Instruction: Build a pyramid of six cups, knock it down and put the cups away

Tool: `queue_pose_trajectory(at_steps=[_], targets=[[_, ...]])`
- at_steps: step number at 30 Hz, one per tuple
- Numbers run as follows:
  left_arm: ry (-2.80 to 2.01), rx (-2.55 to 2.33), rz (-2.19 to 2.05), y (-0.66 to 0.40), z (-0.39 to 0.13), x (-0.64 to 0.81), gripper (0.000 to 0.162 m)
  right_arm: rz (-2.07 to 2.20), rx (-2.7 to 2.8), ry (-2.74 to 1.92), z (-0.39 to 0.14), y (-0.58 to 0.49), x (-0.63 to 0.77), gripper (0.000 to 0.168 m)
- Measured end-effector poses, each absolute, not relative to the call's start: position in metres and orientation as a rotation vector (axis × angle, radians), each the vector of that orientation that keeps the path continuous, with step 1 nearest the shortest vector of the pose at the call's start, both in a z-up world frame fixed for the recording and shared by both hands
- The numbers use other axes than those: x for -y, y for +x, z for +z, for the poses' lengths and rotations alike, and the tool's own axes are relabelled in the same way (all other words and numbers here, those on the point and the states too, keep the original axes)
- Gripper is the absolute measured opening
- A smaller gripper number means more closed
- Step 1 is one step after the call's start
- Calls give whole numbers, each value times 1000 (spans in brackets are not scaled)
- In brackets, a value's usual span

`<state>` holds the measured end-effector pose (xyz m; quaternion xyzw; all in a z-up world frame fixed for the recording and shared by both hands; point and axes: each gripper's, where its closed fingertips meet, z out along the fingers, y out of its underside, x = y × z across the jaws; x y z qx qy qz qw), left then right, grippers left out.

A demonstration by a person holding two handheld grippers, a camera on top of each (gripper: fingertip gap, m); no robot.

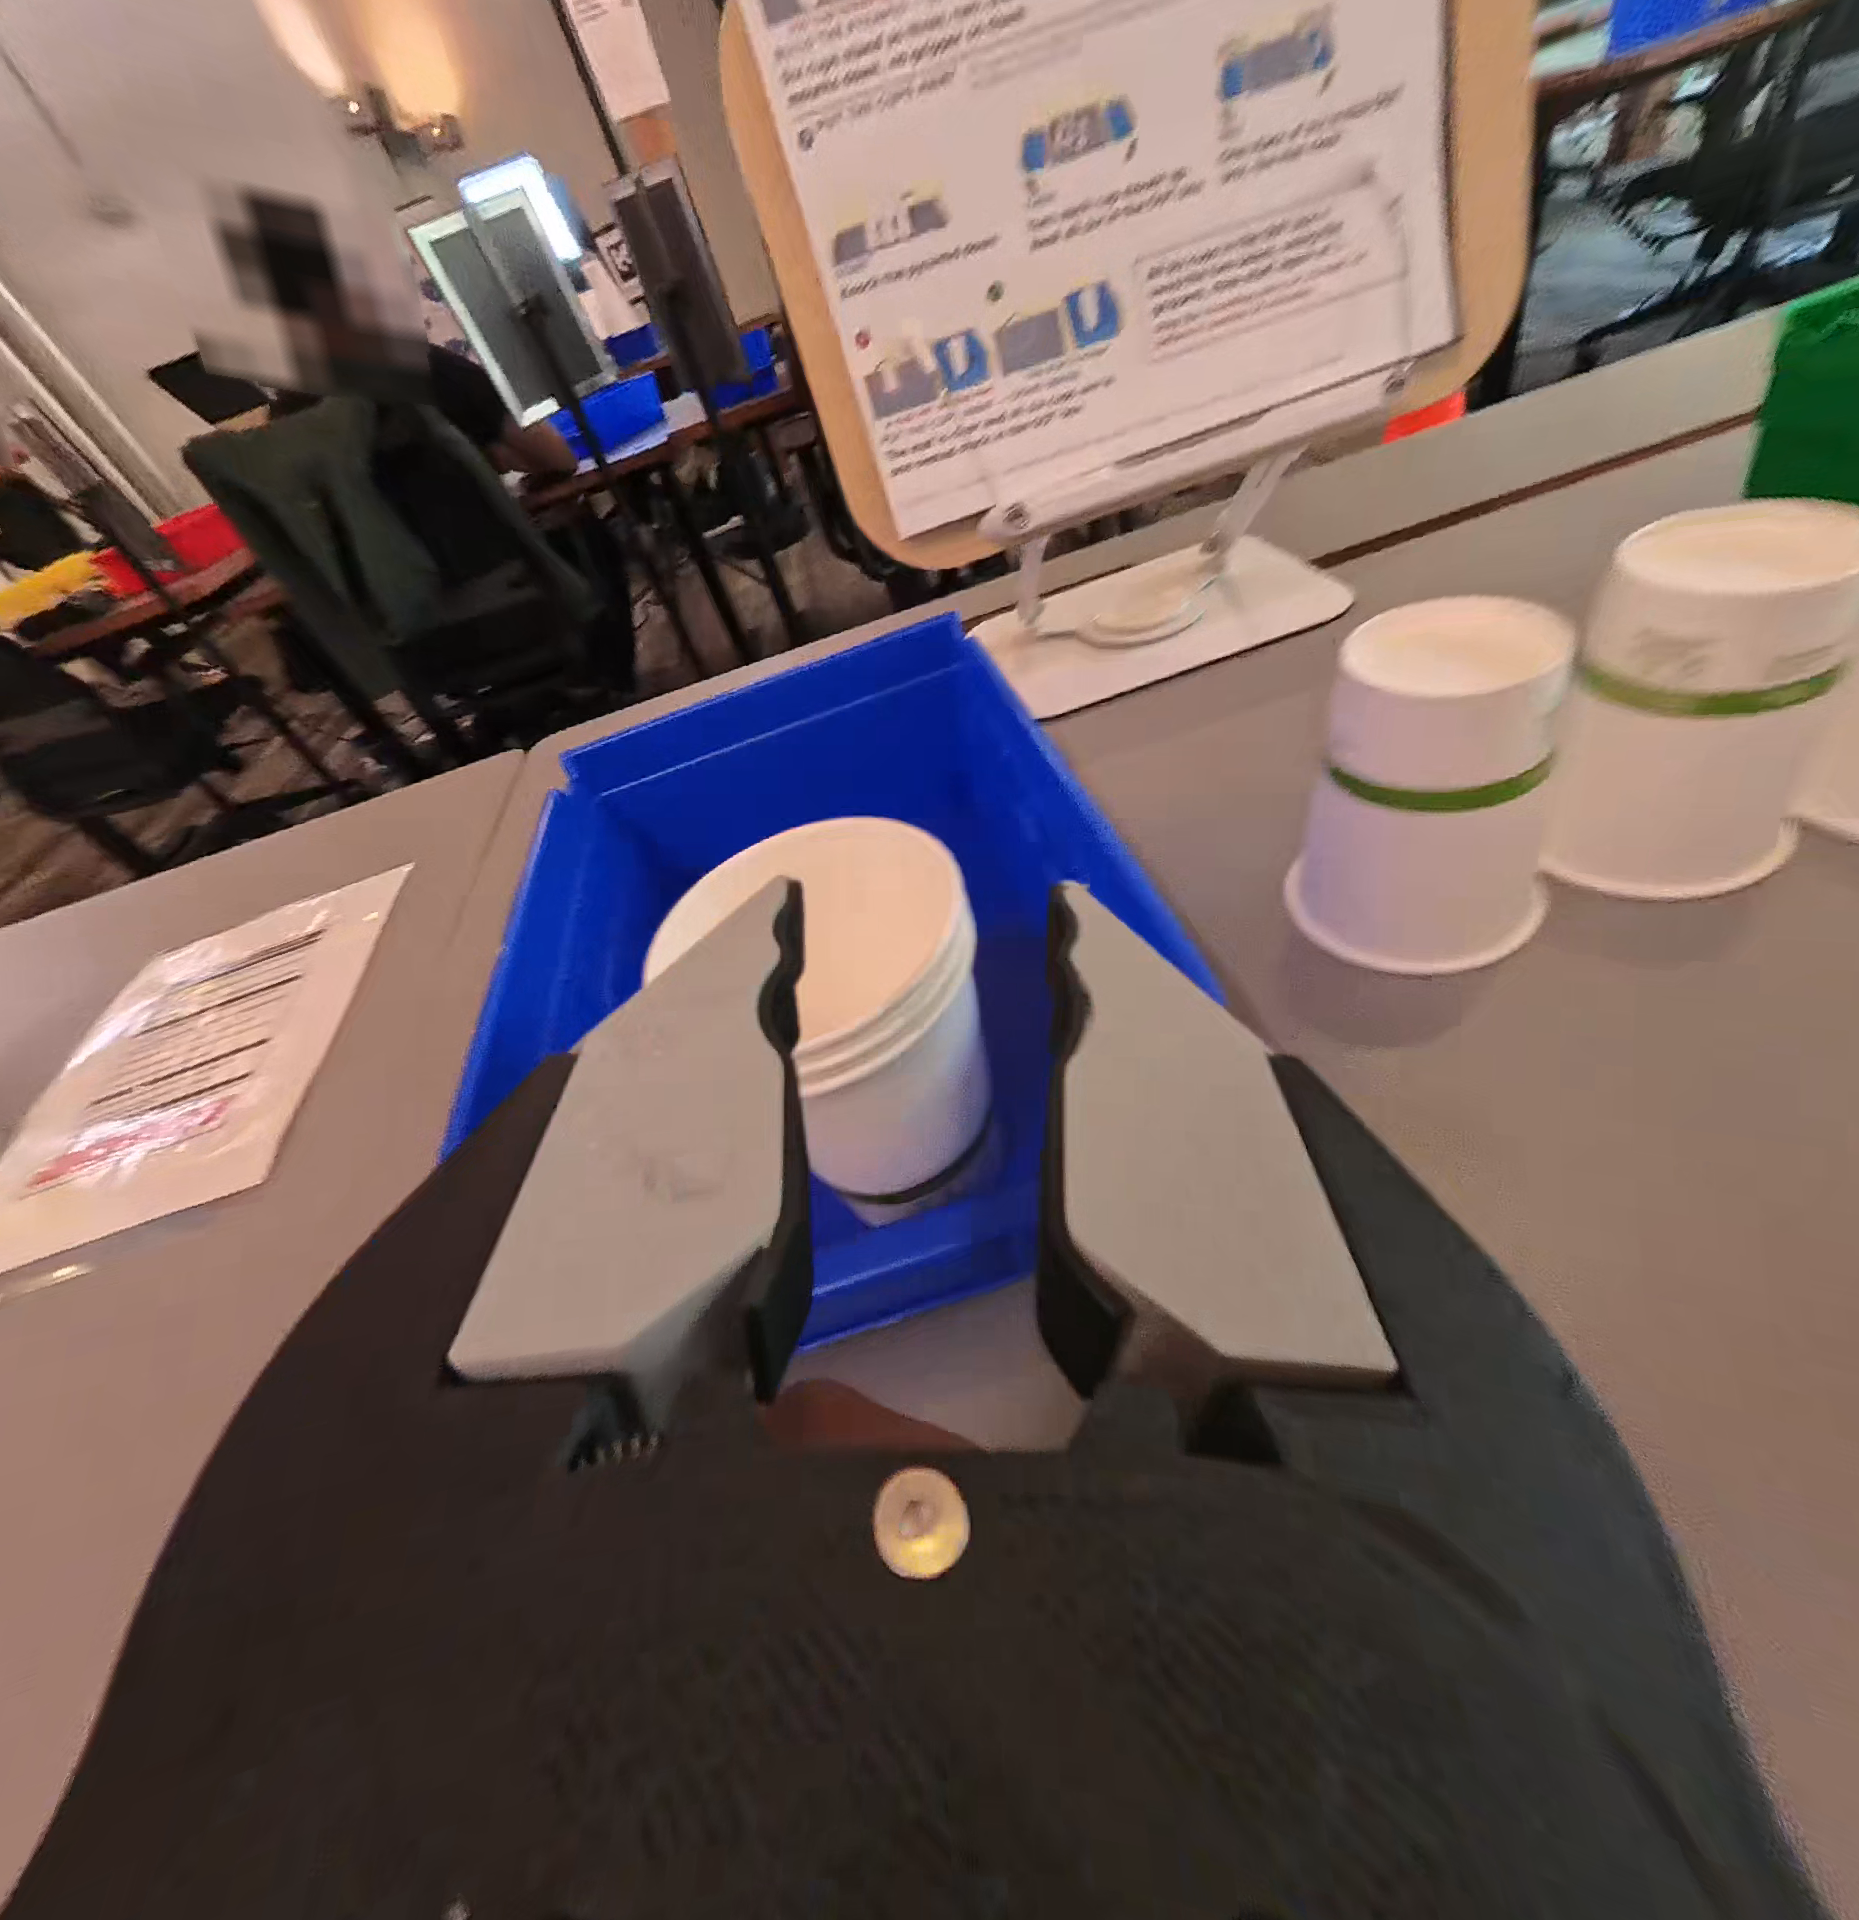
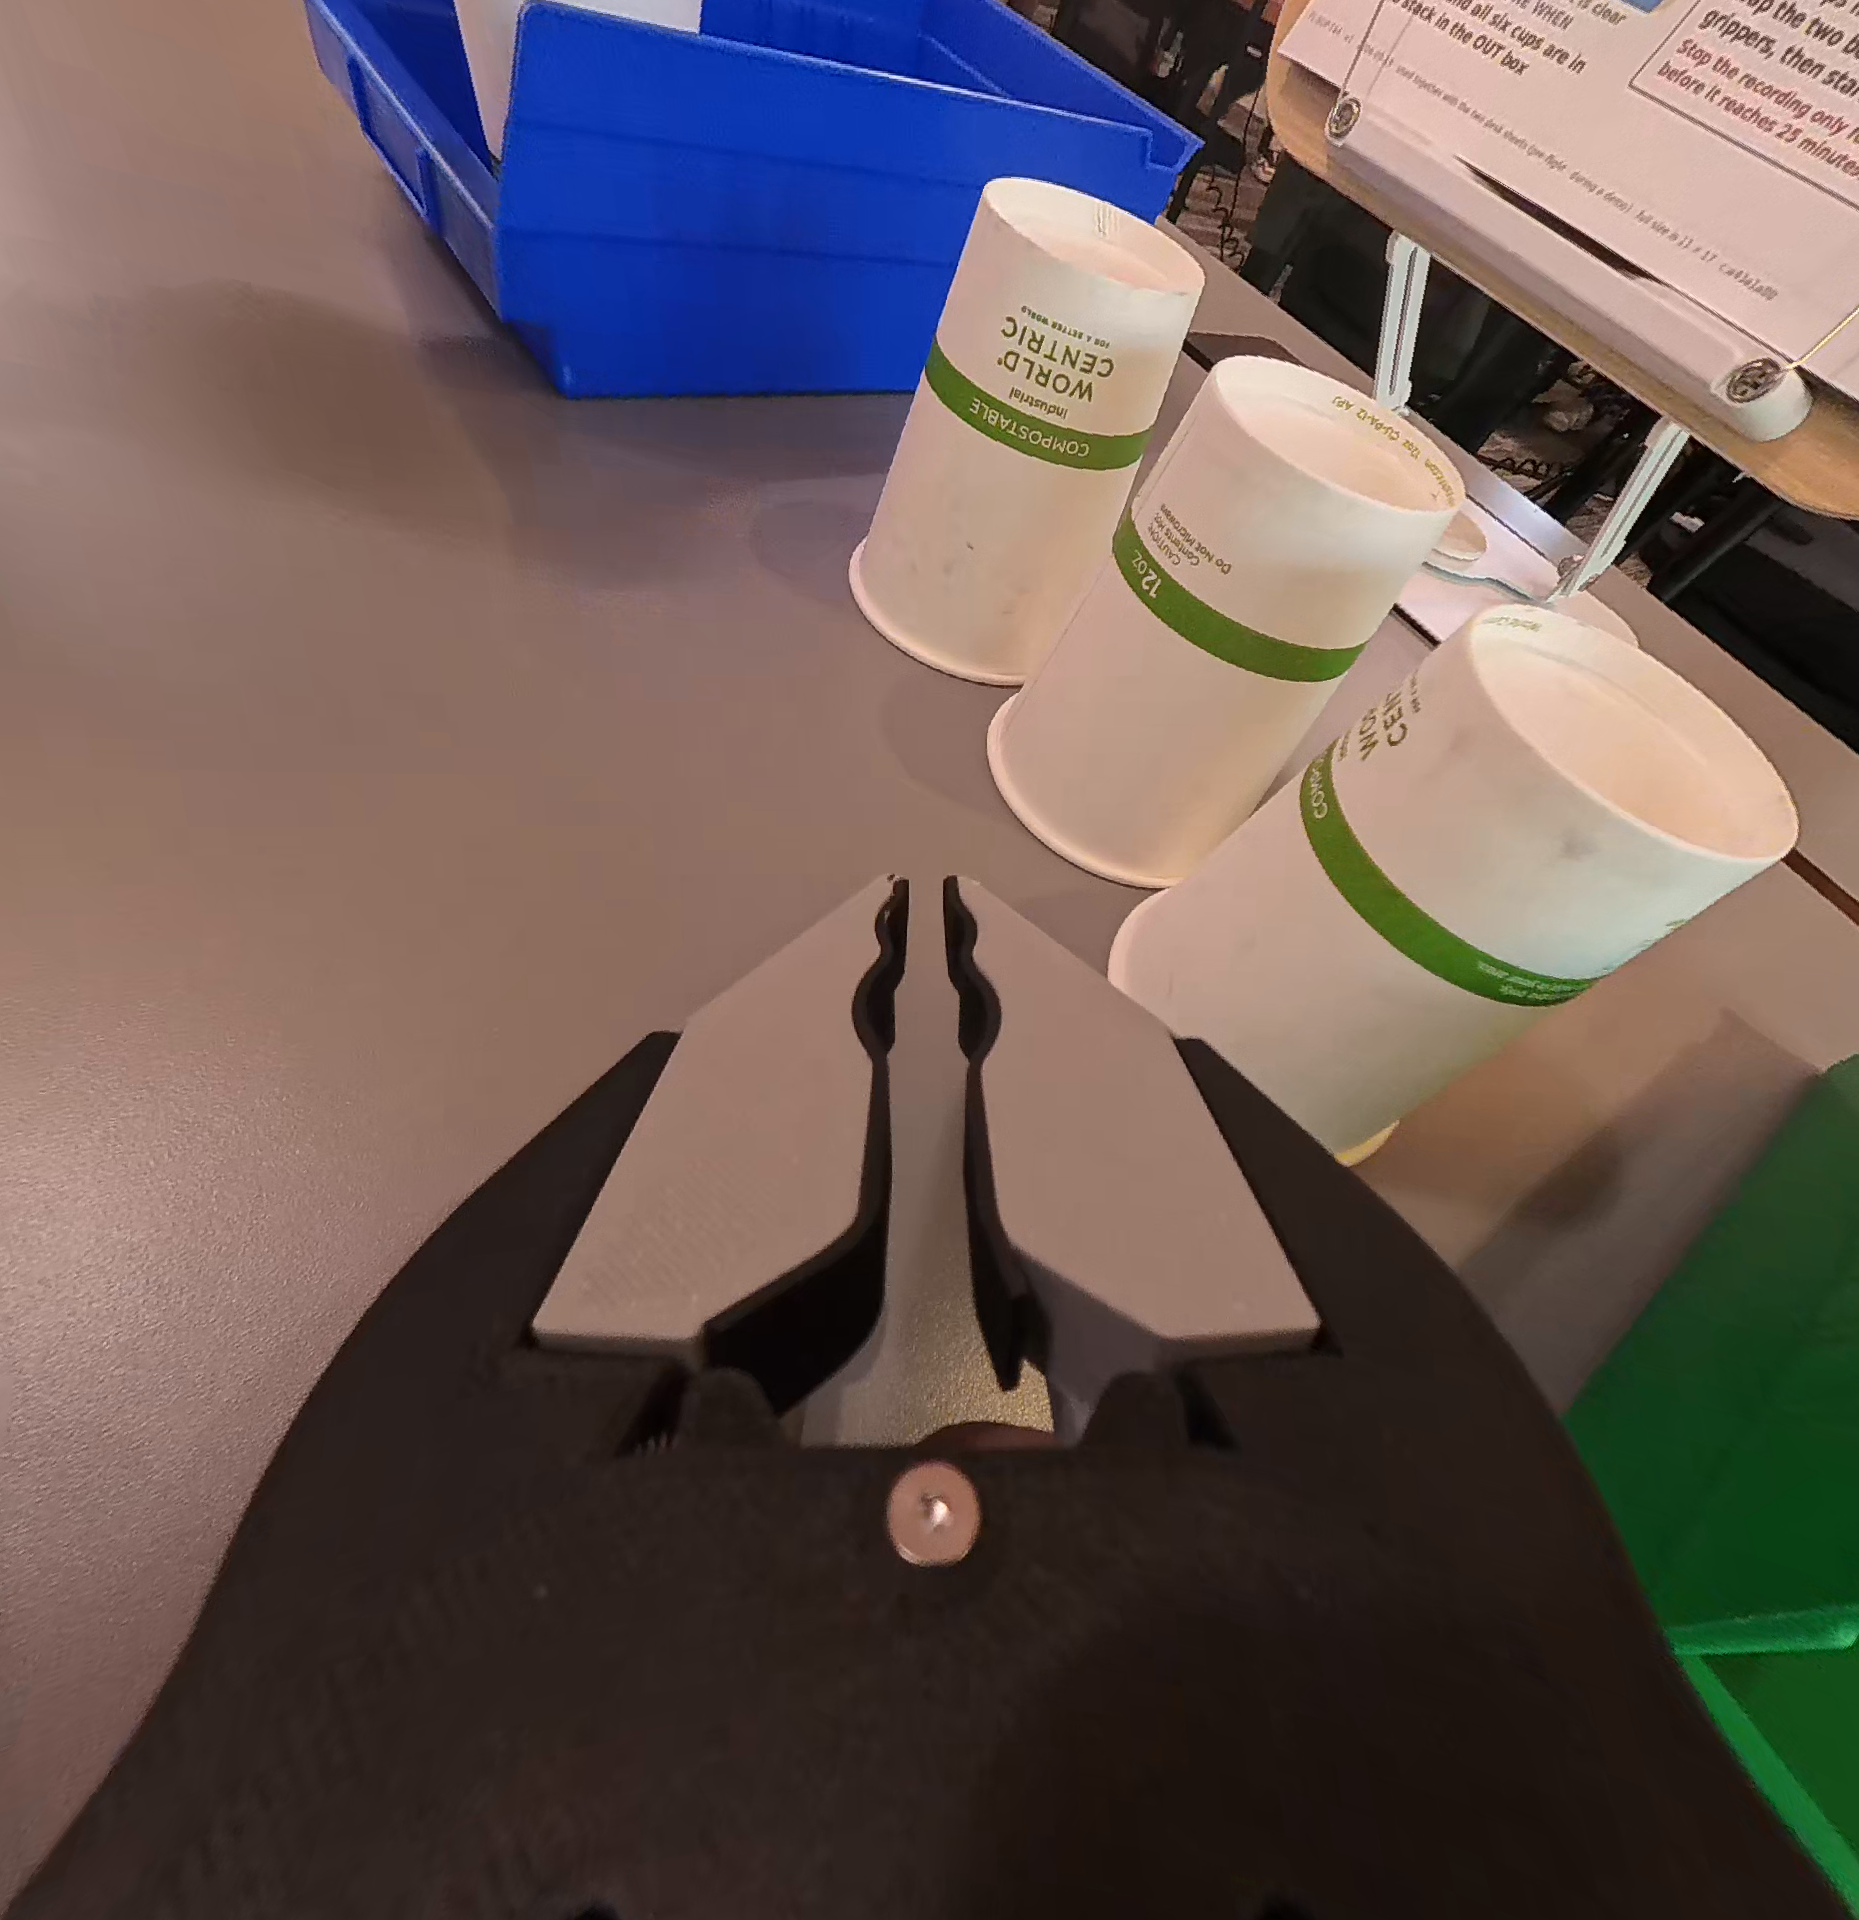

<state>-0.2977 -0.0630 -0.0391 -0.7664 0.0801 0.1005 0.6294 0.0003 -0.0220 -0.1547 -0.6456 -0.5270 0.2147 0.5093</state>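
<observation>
Grey left gripper (image 1: 920,914) fingers stand apart, empty, above a white cup stack (image 1: 889,997) inside the blue bin (image 1: 1070,790) at frame centre. Only the right view shows all three inverted, green-banded, printed cups (image 2: 1195,623) in its upper right; the right gripper (image 2: 925,883) is nearly closed, holding nothing, over the grey table (image 2: 385,727).

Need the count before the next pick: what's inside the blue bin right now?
The blue bin holds a nested stack of white cups, bottoms up, seen between the open left gripper's fingers. Several rims show, but the exact count is unclear, and the fingers cover part of the bin floor.
</observation>
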Motion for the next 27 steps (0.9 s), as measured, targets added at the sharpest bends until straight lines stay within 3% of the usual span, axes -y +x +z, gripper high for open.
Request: queue_pose_trajectory(at_steps=[6,9,12,14,17,27], targets=[[-1796,-261,309,-318,-60,43,42,510,1274,-1555,-156,0,22,3],[-1821,-268,313,-324,-70,34,27,508,1276,-1554,-156,0,22,3],[-1831,-241,240,-325,-74,33,1,511,1276,-1557,-156,0,22,4],[-1841,-248,229,-325,-76,35,1,512,1278,-1558,-156,0,22,4],[-1838,-245,238,-328,-73,39,23,506,1278,-1558,-157,0,22,4],[-1876,-207,214,-335,-86,35,24,496,1284,-1551,-157,0,22,3]])
